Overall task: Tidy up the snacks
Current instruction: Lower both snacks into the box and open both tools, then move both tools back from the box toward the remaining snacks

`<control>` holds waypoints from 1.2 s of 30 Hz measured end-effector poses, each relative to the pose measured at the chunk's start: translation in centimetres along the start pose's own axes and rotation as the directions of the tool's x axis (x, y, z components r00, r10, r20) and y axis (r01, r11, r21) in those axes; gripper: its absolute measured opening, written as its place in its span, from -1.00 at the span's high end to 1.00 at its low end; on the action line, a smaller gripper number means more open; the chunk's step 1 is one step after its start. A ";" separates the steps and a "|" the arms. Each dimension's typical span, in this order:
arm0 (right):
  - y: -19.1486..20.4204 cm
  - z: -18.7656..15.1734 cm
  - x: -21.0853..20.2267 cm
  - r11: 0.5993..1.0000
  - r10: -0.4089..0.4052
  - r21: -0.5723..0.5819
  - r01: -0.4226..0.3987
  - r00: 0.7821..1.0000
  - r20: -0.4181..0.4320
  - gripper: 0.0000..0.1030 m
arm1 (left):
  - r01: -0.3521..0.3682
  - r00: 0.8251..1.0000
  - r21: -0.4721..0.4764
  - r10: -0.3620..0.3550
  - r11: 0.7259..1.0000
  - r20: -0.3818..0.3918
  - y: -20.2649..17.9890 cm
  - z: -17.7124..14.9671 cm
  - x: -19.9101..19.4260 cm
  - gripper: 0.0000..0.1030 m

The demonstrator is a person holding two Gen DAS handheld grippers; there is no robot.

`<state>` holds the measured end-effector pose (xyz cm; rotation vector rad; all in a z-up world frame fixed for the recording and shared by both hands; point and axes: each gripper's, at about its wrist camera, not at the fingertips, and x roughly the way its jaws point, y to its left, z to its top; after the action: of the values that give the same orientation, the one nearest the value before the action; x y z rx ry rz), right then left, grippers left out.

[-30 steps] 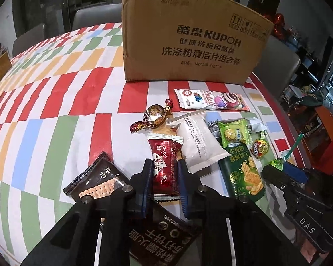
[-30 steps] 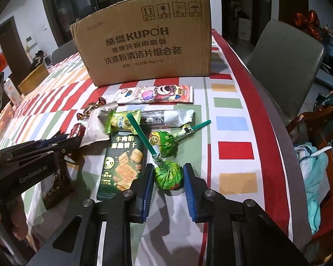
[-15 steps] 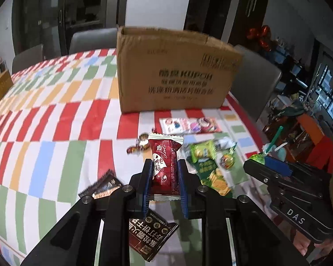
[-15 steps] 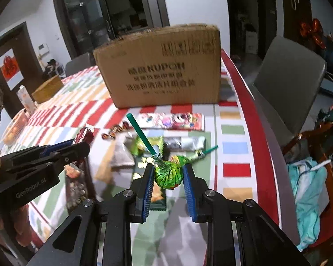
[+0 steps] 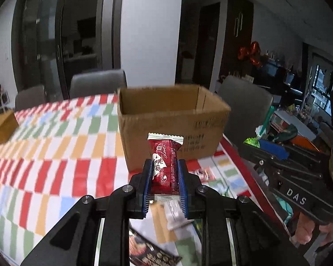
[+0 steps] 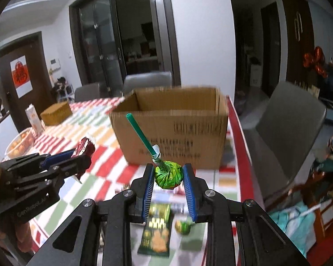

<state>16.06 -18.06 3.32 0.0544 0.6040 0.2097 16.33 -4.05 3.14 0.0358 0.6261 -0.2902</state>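
At the bottom centre of the left wrist view, the left gripper is seen clamped on a red snack packet, which is held upright between the blue pads above the table. Below it, at the lower edge, a dark packet lies blurred on the chequered cloth. In the right wrist view, the right gripper is closed around a green lollipop, its green stick tilted toward the upper left. A green cracker packet and a second lollipop are seen on the table beneath. Farther back, at mid-frame in both views, an open cardboard box stands on the table. Grey chairs are visible behind it.
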 end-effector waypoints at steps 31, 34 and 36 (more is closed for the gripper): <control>-1.5 13.0 8.8 0.999 -0.024 -0.040 0.024 1.000 -0.007 0.22 | 0.011 1.000 -0.034 -0.010 0.999 0.013 3.3 12.8 8.9 0.15; -1.7 12.8 8.6 0.998 -0.053 -0.023 0.053 0.999 0.009 -0.18 | -0.014 1.000 -0.023 0.014 1.000 0.022 3.2 12.6 8.5 0.05; -1.6 12.4 8.1 0.997 -0.072 -0.032 0.072 0.997 0.019 -0.18 | -0.022 1.000 -0.013 0.022 1.000 0.022 3.2 12.3 8.1 0.04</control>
<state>29.94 -17.81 8.84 0.0030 0.5837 0.1490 30.50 -4.50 8.22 0.0276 0.6056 -0.2654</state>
